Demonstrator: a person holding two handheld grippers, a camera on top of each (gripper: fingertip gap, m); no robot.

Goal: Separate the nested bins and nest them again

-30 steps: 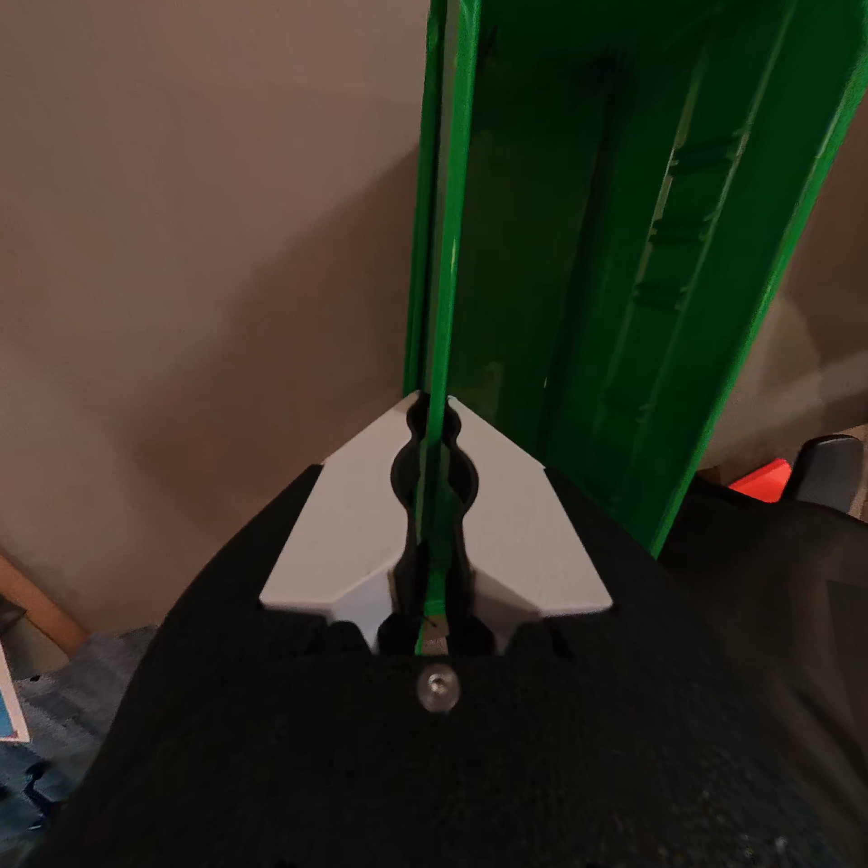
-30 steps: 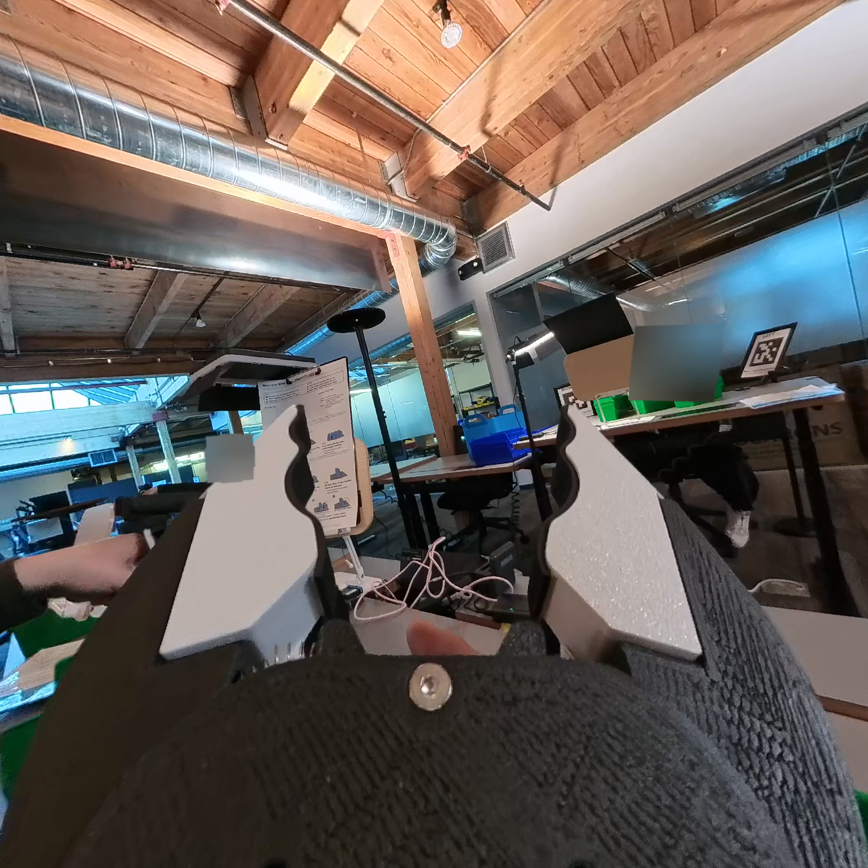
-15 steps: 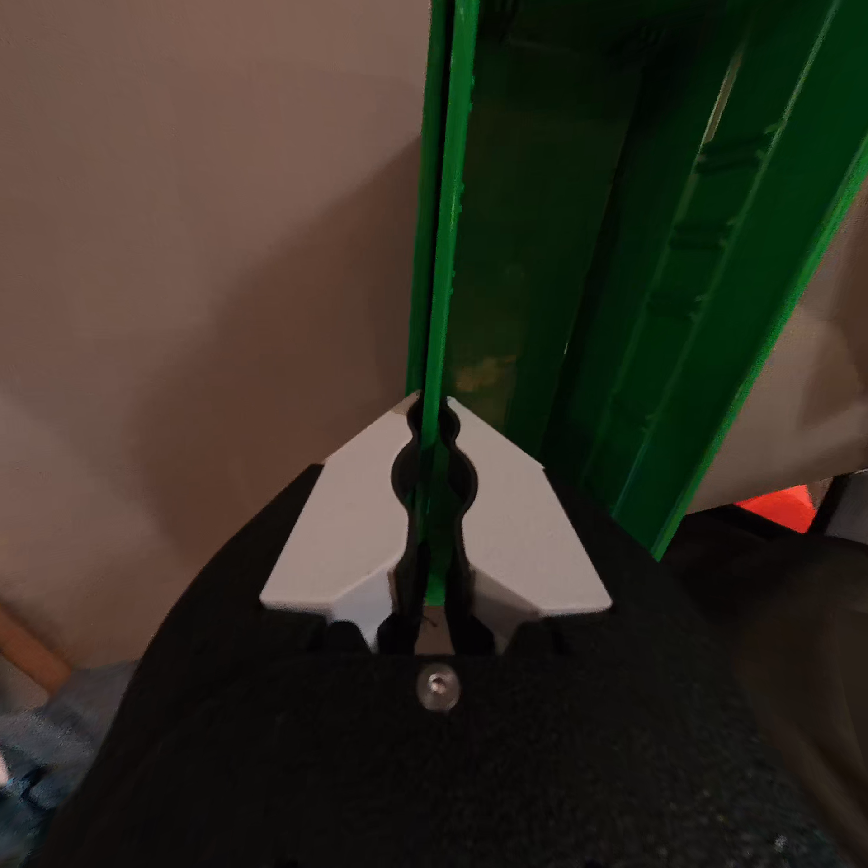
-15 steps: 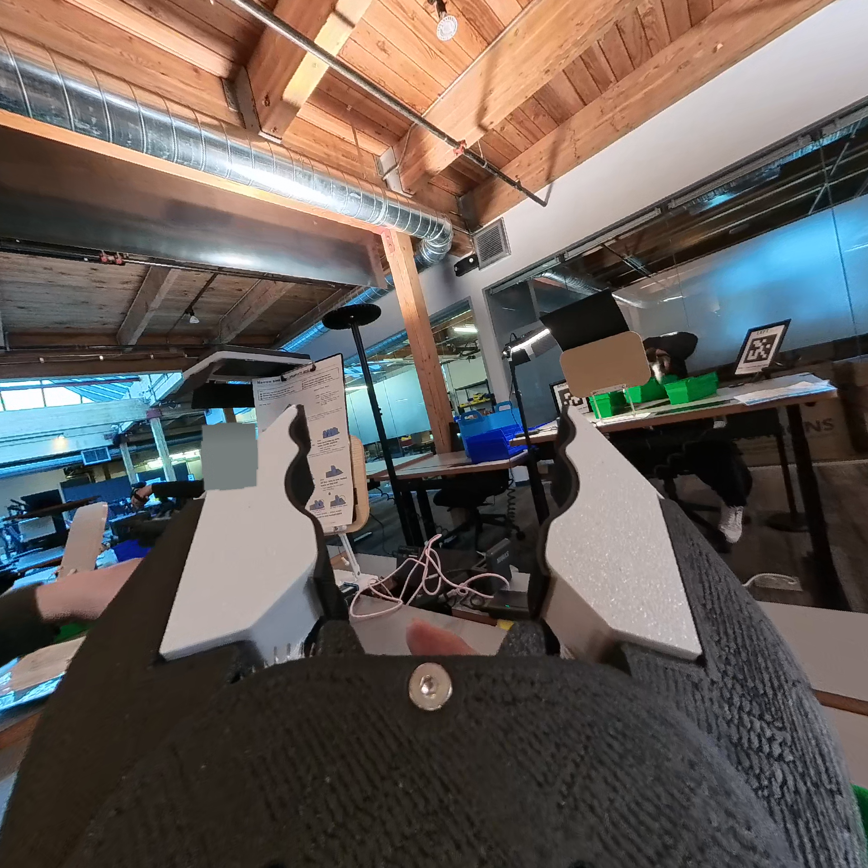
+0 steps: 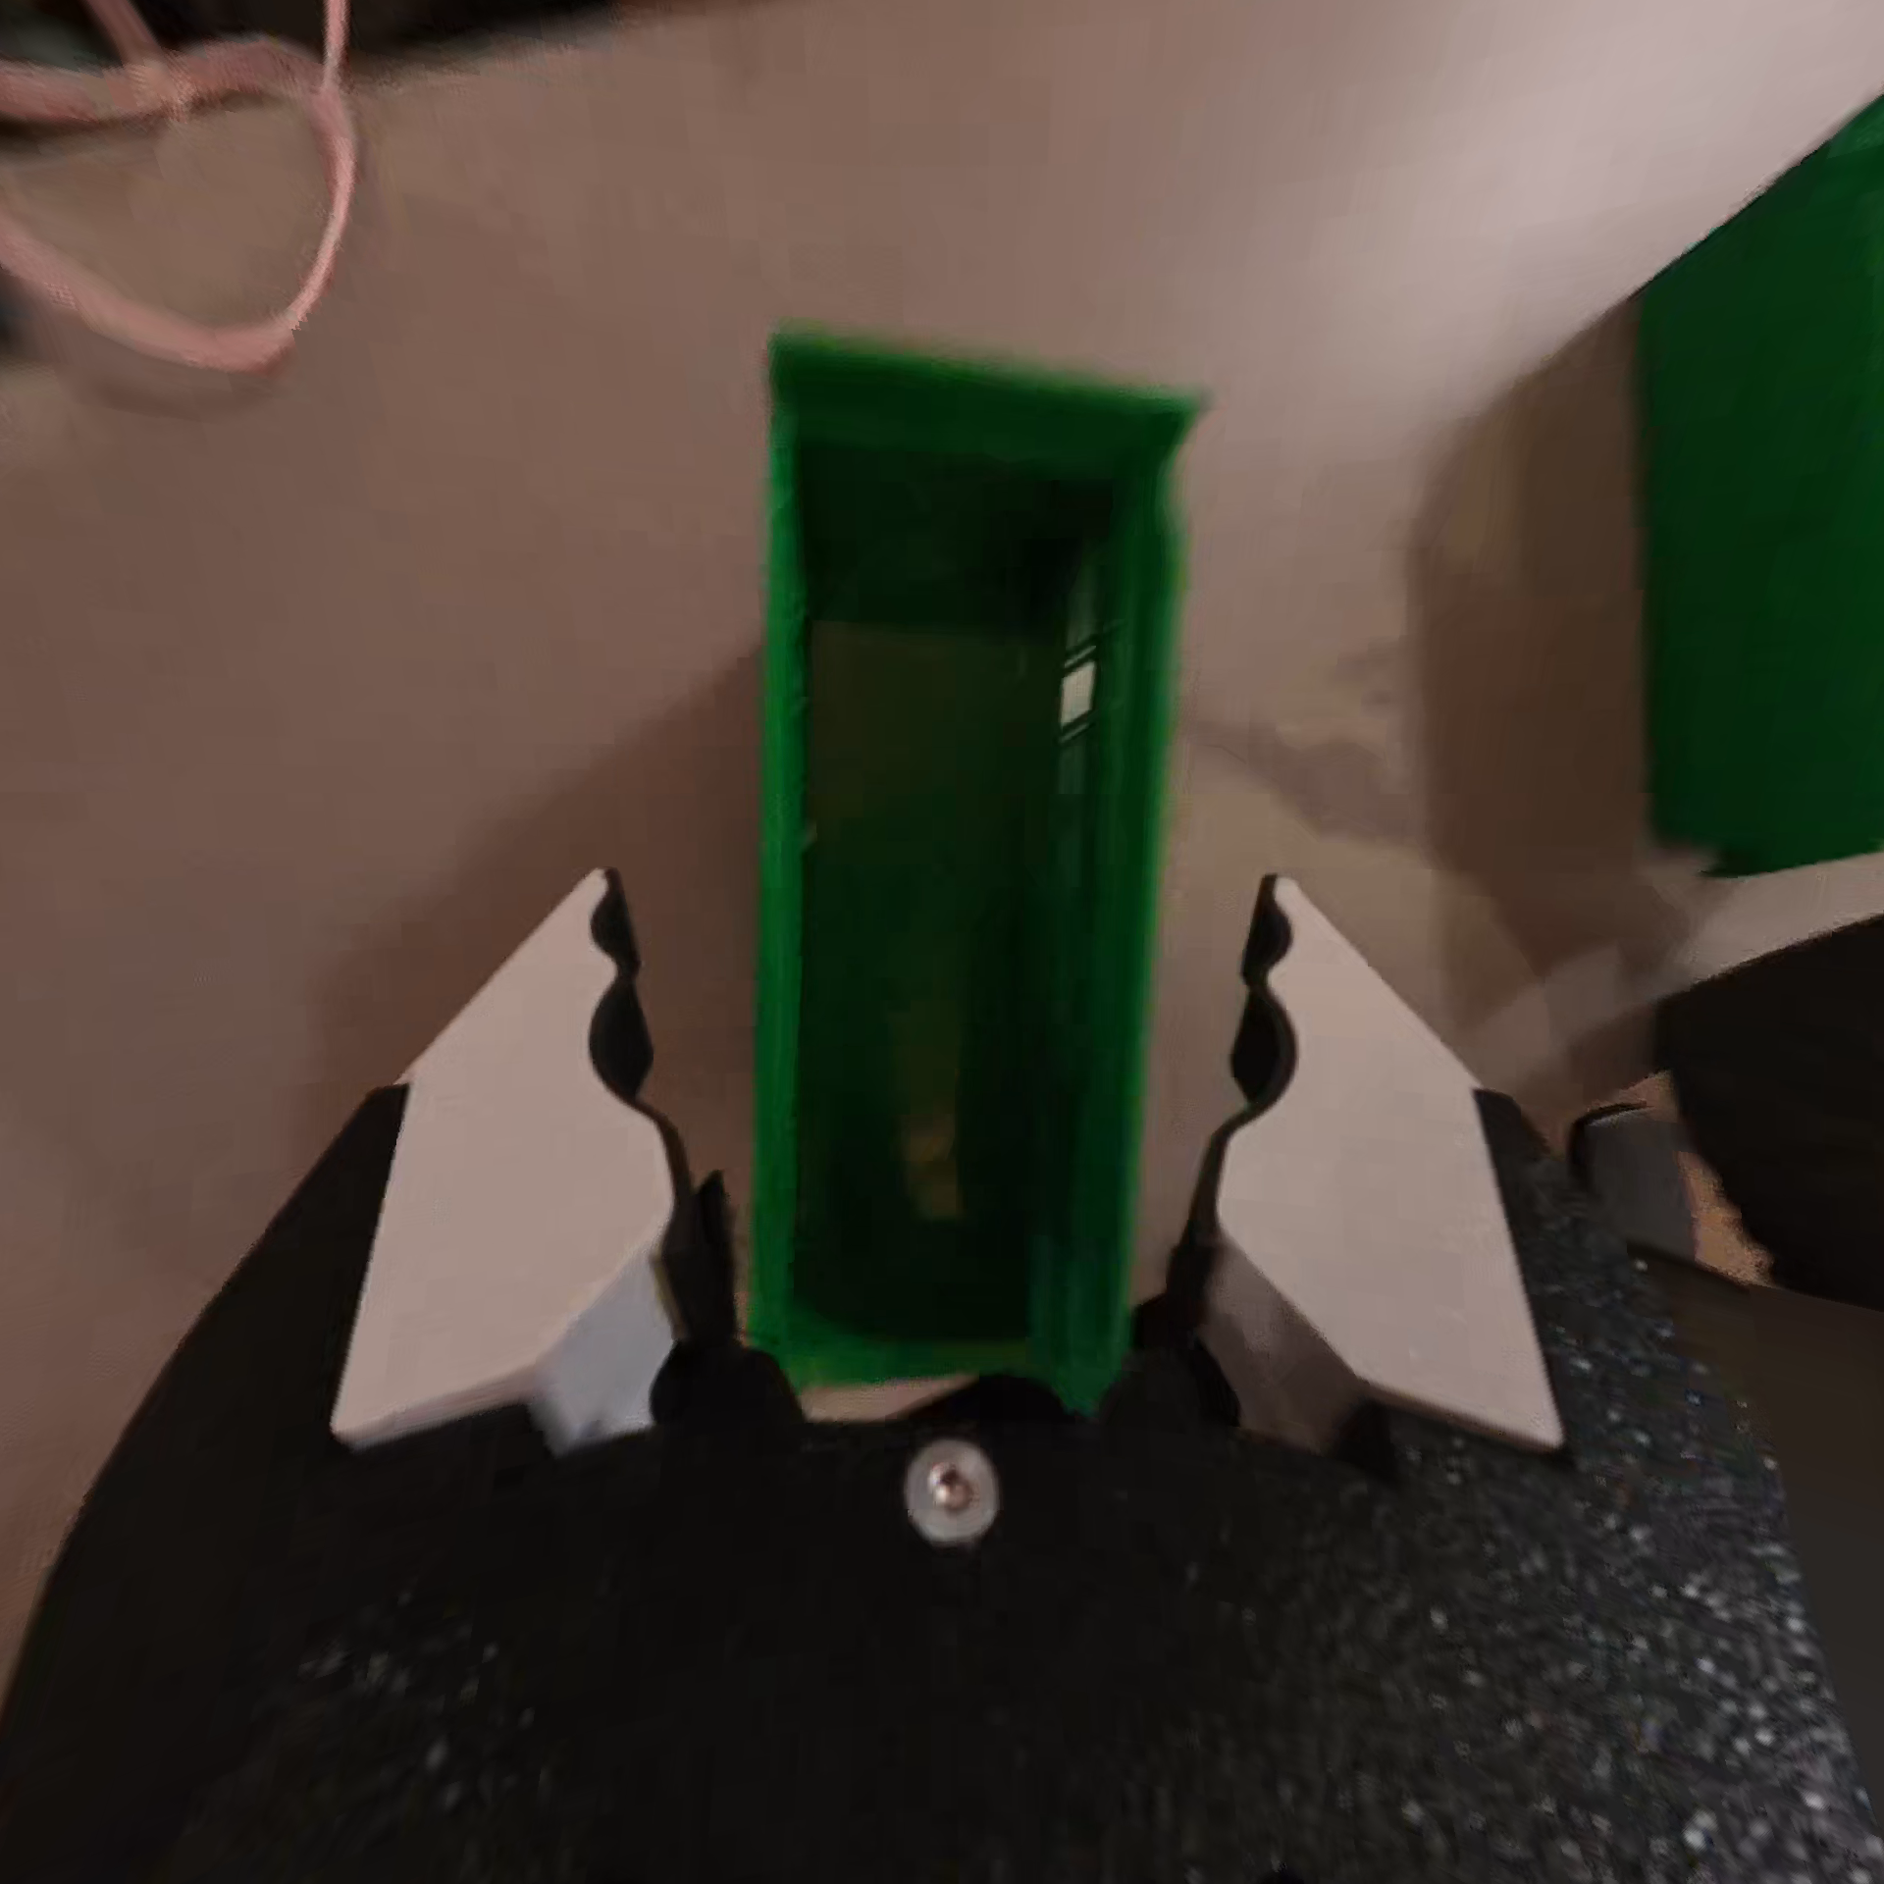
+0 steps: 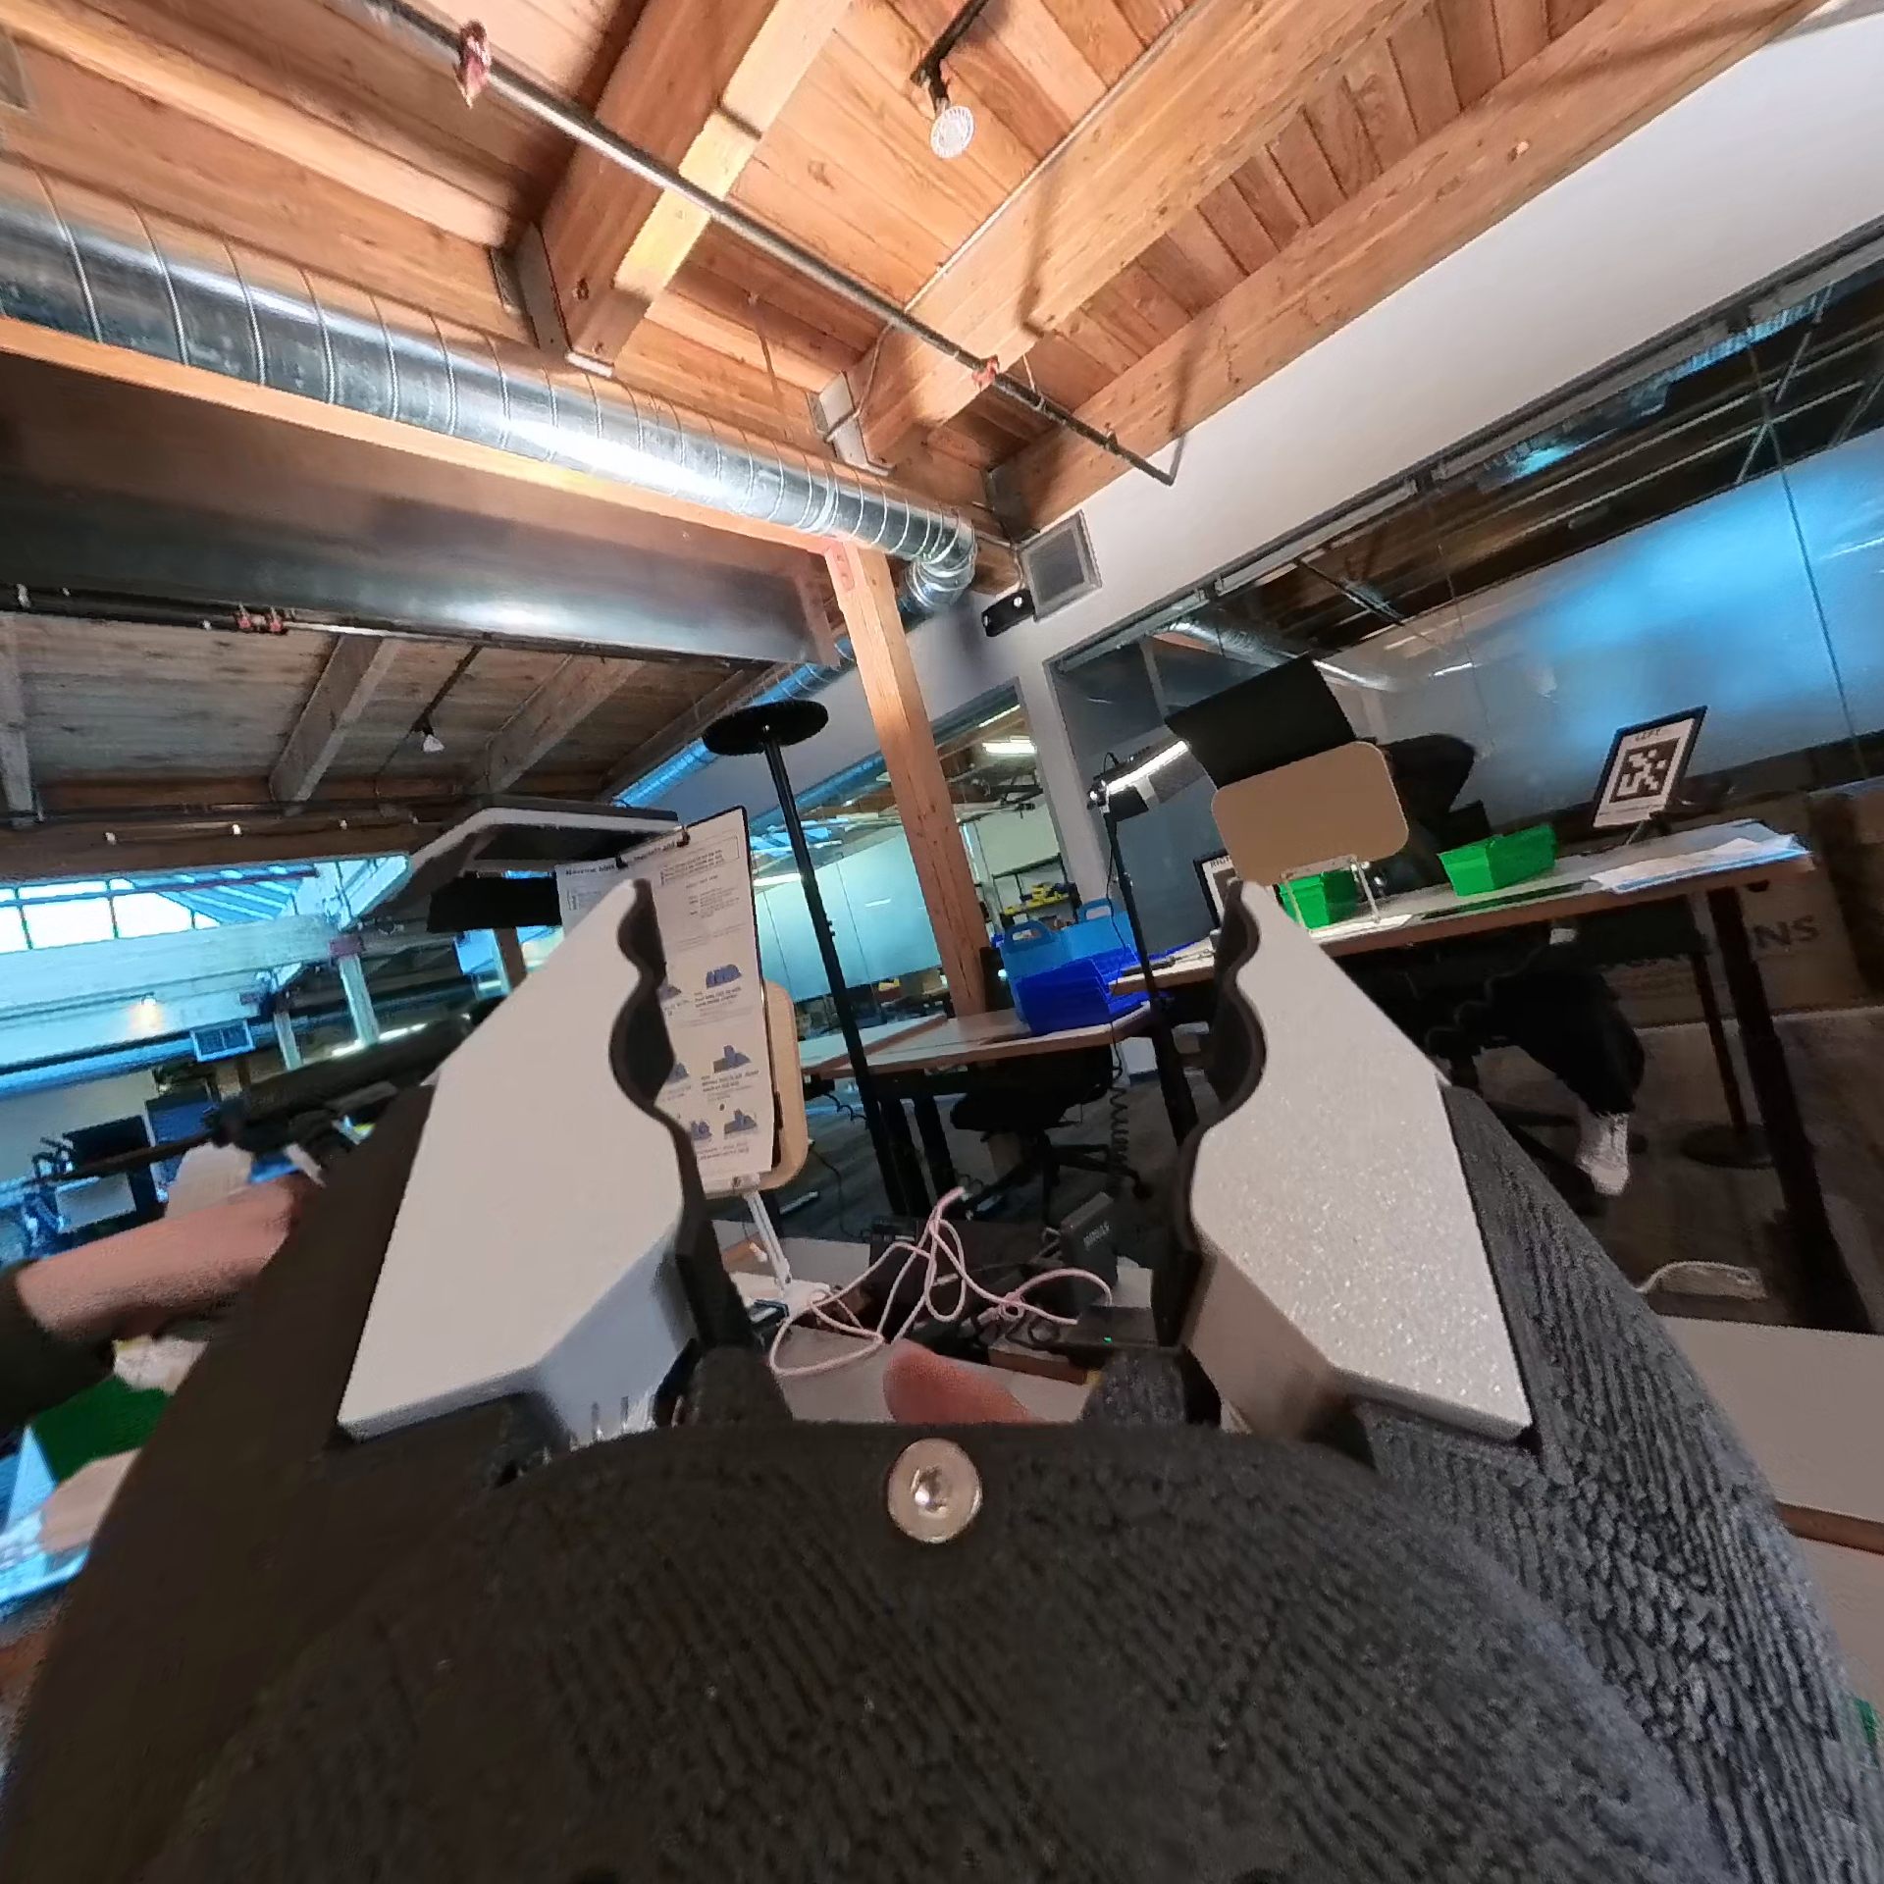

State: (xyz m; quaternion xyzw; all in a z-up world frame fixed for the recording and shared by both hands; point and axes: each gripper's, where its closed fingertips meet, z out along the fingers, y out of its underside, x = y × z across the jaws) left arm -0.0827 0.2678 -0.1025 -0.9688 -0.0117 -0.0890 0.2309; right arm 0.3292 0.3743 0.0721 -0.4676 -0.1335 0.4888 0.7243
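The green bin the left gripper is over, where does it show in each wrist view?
Left wrist view: the green bin stands open side up in the centre, between the spread fingers of the left gripper, on the beige table.
Right wrist view: not in it; this camera points up at the room.
Shared landmark: the pink cable, seen low centre in the right wrist view.

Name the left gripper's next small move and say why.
Probably back away and go for the second green bin at the right edge. The left gripper is open, and the narrow green bin sits between its fingers, ungripped.
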